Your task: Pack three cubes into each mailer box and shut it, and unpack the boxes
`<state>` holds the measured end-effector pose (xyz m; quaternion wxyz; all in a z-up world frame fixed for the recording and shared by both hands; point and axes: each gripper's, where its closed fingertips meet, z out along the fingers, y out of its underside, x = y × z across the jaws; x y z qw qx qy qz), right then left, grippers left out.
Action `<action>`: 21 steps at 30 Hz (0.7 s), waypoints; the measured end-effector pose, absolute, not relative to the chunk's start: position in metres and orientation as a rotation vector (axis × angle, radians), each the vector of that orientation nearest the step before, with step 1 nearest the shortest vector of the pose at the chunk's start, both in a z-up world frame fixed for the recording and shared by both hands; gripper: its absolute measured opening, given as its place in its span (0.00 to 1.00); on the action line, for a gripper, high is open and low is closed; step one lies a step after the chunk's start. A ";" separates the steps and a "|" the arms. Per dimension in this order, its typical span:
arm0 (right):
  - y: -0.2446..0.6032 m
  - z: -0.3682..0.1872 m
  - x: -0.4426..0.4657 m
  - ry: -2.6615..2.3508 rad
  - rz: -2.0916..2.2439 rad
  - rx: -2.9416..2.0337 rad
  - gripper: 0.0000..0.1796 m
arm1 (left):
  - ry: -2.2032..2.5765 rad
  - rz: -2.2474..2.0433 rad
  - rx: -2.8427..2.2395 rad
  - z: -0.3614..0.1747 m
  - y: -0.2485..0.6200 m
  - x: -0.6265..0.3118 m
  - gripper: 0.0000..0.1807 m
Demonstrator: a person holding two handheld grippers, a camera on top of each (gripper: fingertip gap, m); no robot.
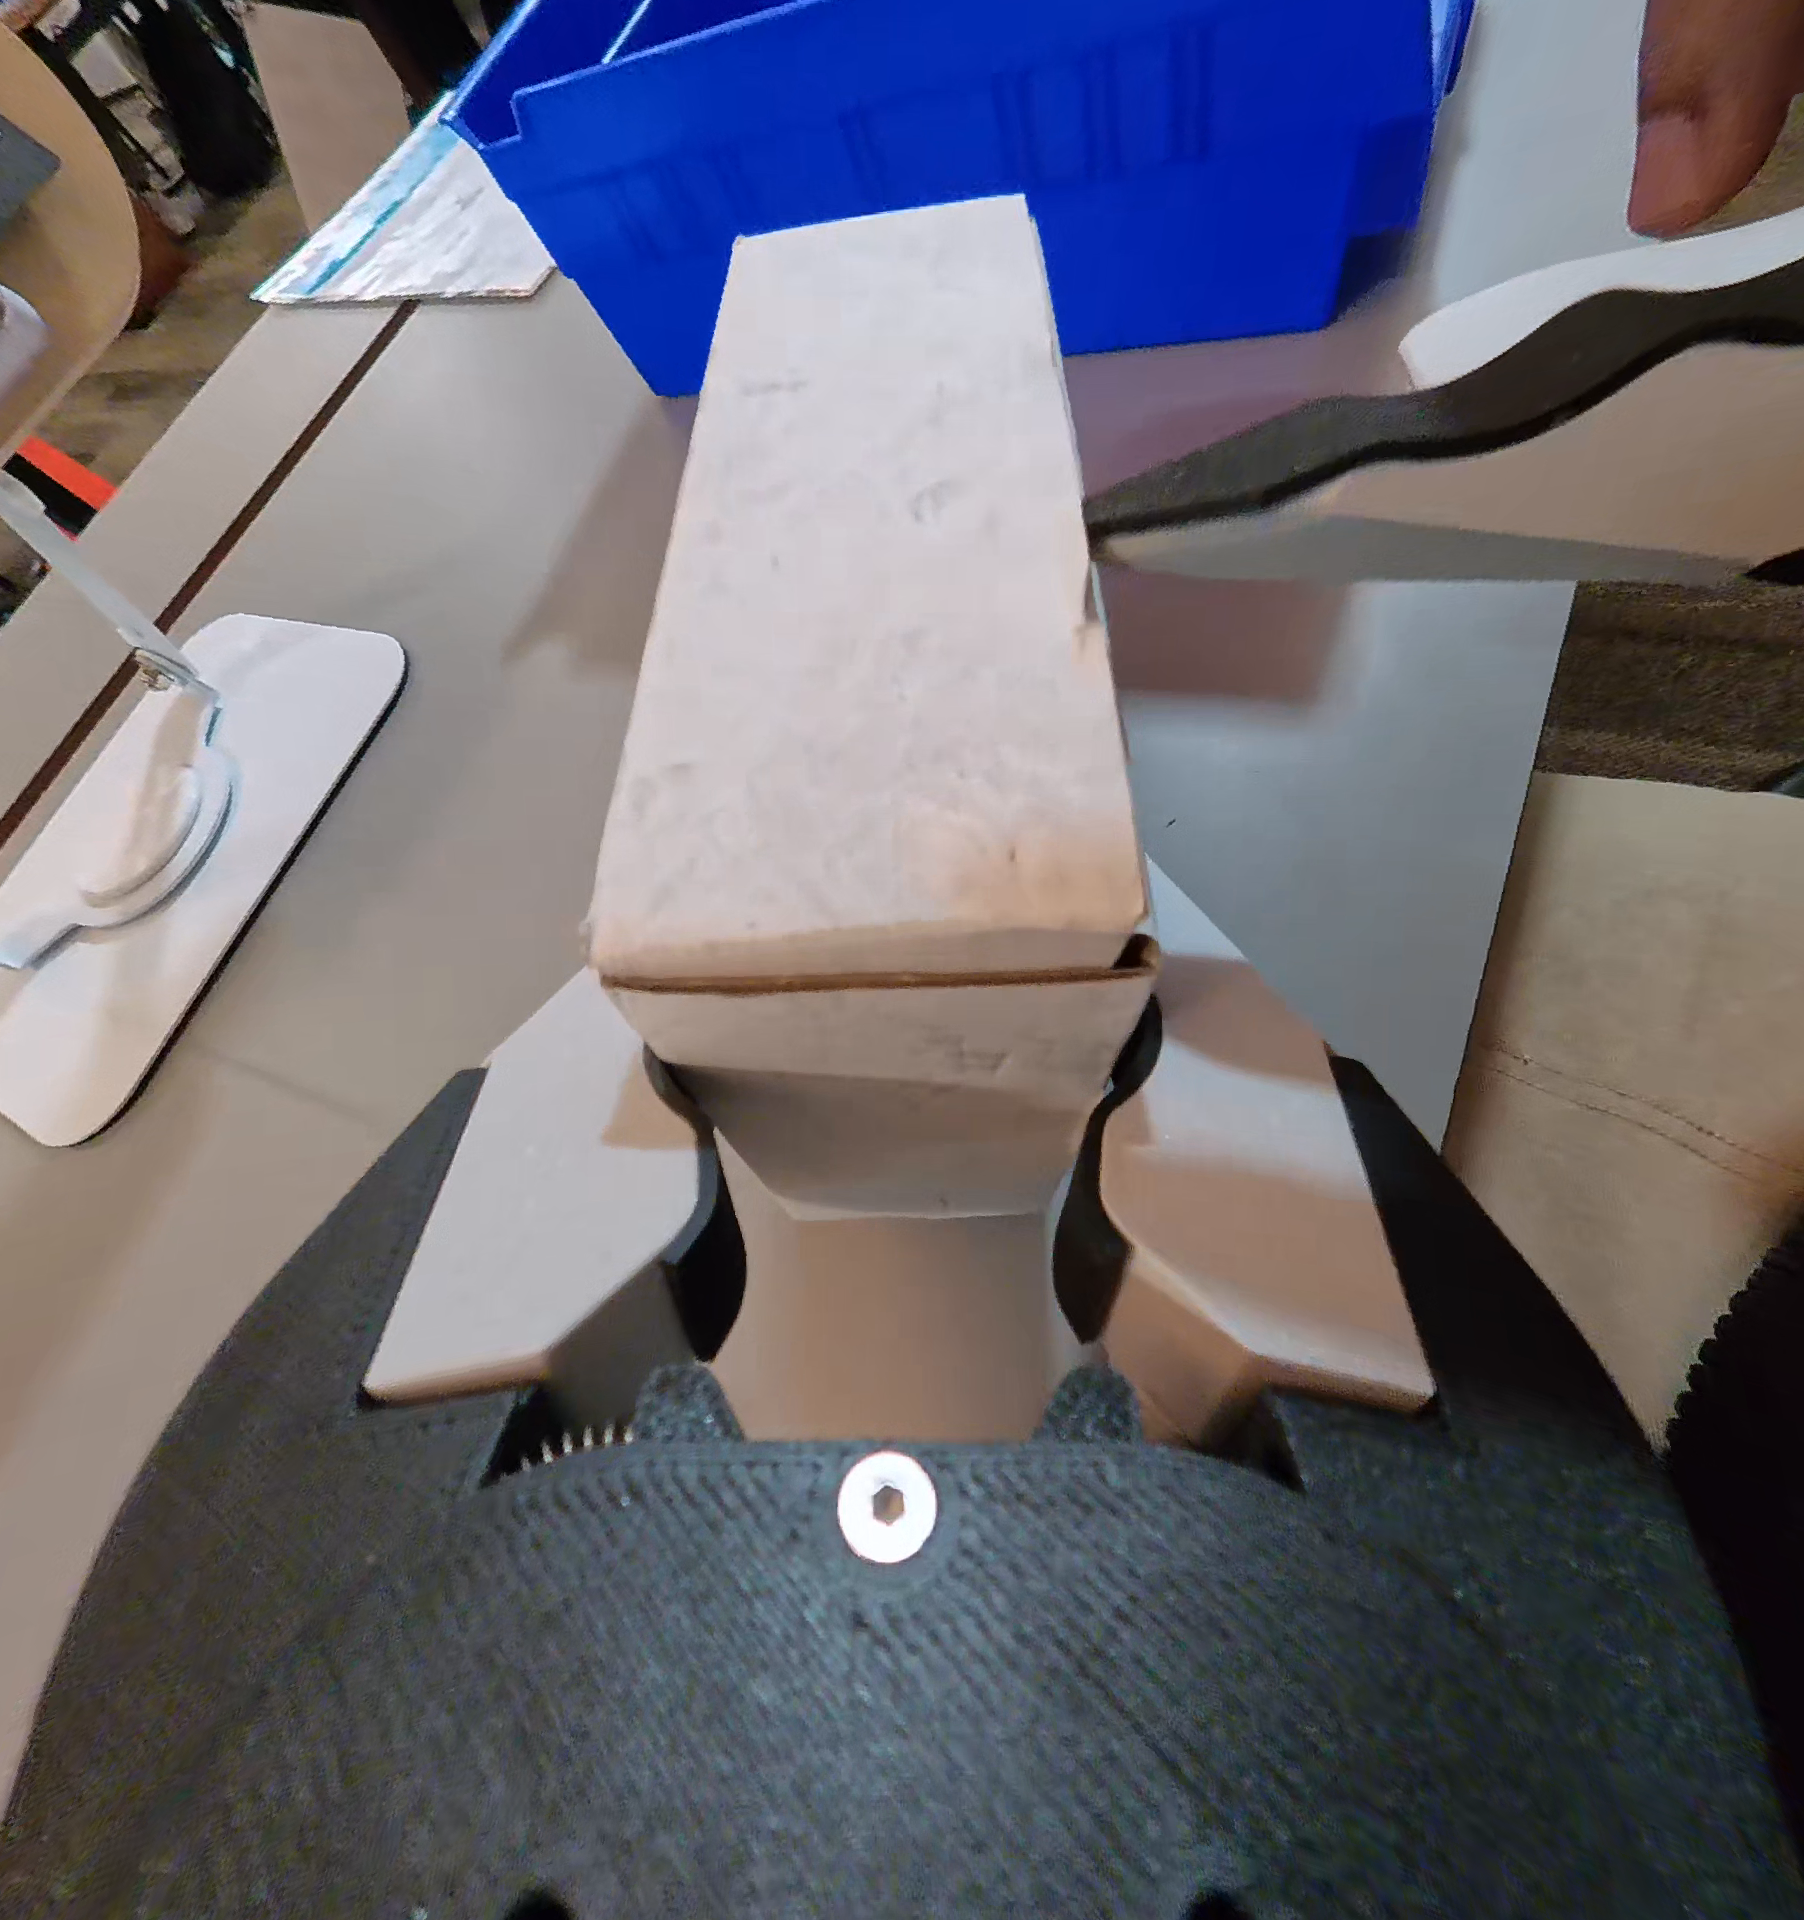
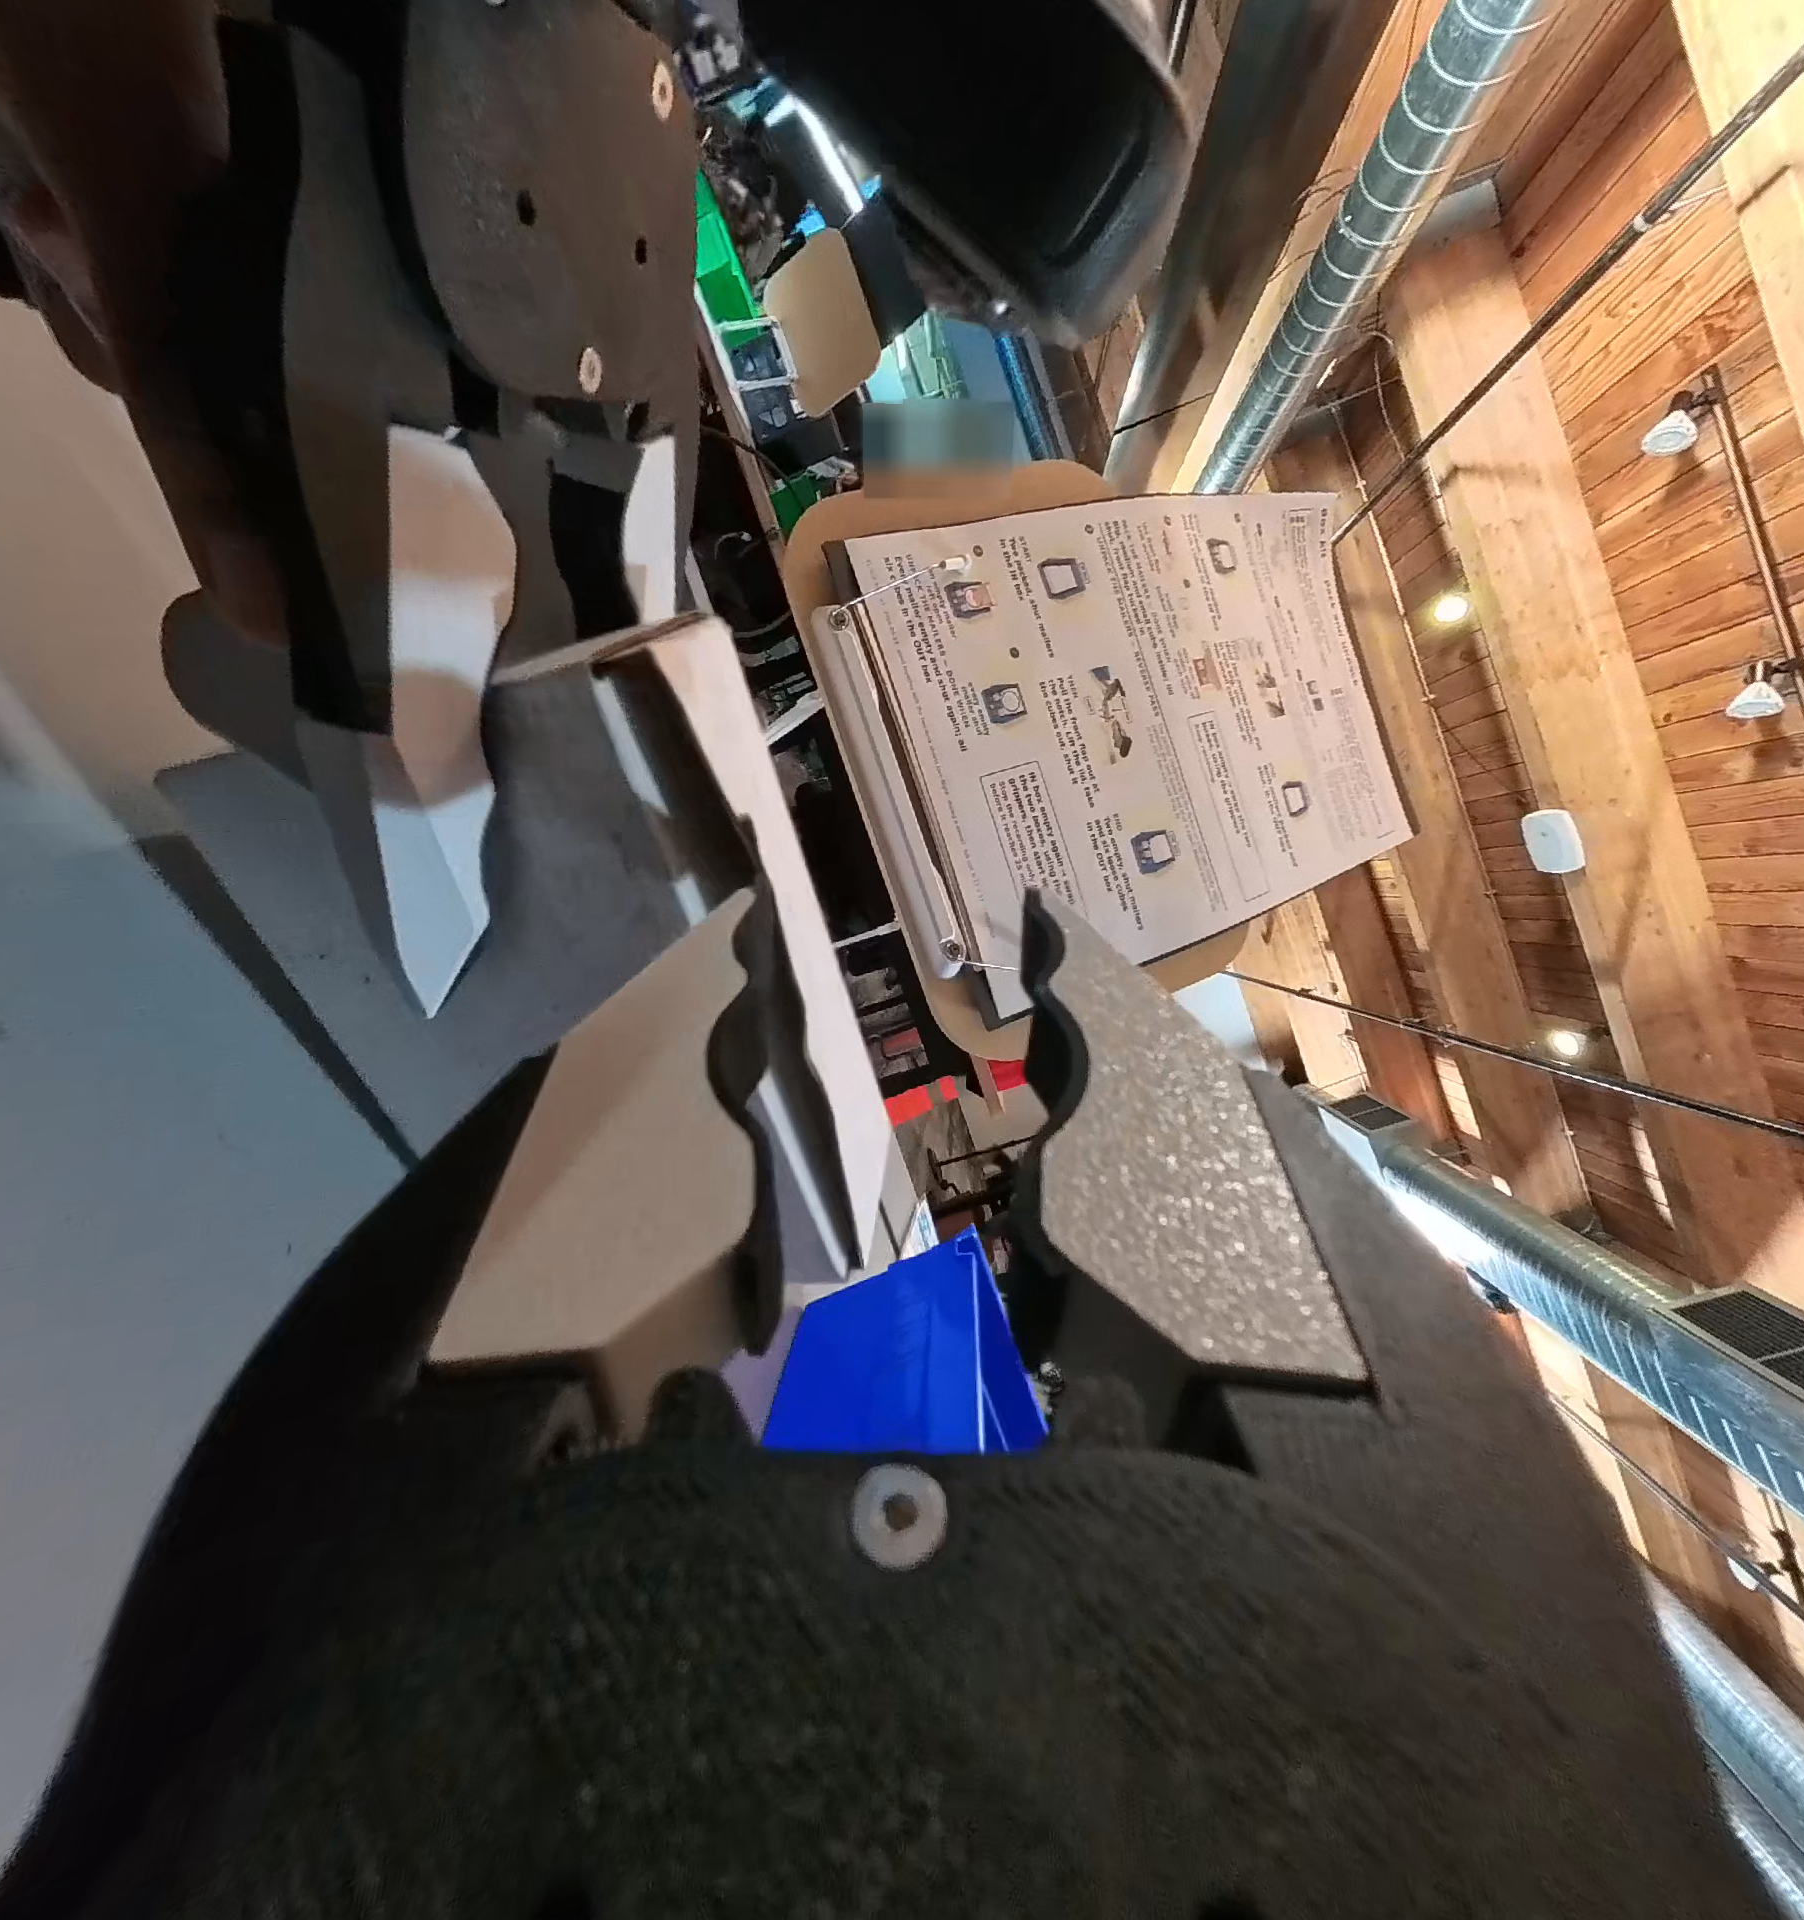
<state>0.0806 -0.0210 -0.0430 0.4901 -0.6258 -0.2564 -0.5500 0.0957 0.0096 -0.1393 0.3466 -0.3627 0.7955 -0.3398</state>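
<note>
Brown cardboard mailer box (image 1: 867, 665) sits above the table | your left gripper (image 1: 893, 1132) squeezes its near end | right gripper (image 2: 898, 1049) open, empty | light, bendy (hold gently).

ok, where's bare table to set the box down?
Free: the strip of table between the white base plate and mailer box. Crowded: blue bin right behind the box; right gripper closes in on its right side.
</note>
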 end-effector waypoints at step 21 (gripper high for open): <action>-0.026 -0.041 0.104 -0.138 -0.705 -1.593 0.19 | 2.002 -0.844 -0.914 -0.150 0.038 0.106 0.41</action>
